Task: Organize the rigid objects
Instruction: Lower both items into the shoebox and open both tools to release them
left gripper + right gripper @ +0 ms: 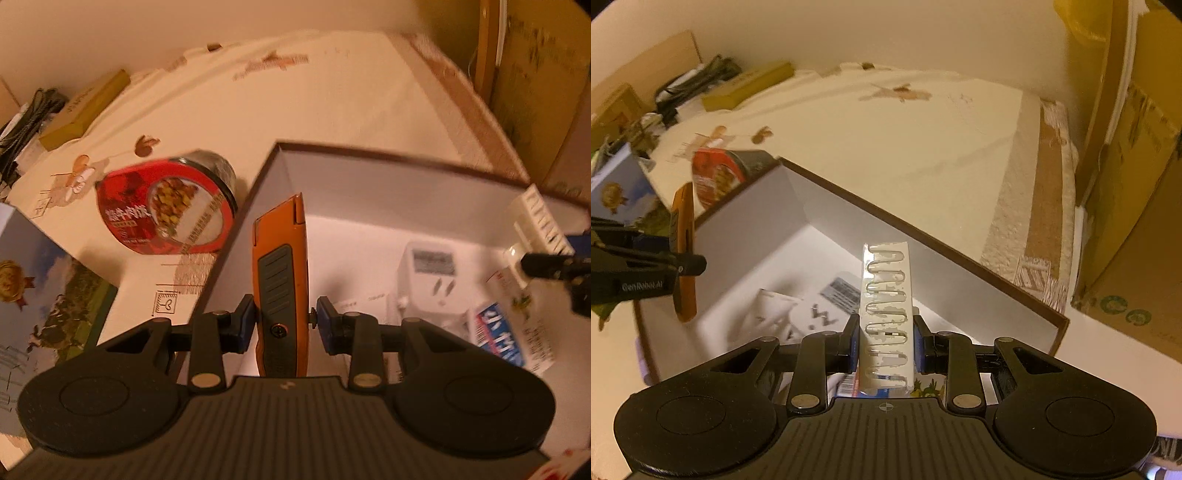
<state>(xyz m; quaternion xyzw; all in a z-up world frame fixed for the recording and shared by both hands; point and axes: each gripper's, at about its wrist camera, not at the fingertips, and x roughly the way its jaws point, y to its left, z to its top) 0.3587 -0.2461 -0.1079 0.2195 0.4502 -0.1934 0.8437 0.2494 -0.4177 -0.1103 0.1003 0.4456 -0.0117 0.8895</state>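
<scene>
My left gripper (pixel 284 325) is shut on an orange utility knife (pixel 282 273) and holds it over the left edge of an open white box (pixel 369 192) with a brown rim. The knife also shows in the right wrist view (pixel 683 254). My right gripper (pixel 885 341) is shut on a white blister strip of clear capsules (pixel 886 314), held above the box (pixel 923 236). The strip also shows in the left wrist view (pixel 543 225). Inside the box lie a white plug-in timer socket (pixel 430 280) and a blue-and-white packet (pixel 506 339).
A red-lidded food bowl (pixel 166 210) lies on its side left of the box on the cream tablecloth (pixel 295 103). A blue picture box (pixel 44 295) is at the near left. A flat olive box (pixel 85 110) and black cables (pixel 33 110) are far left. Cardboard boxes (pixel 1137 184) stand right.
</scene>
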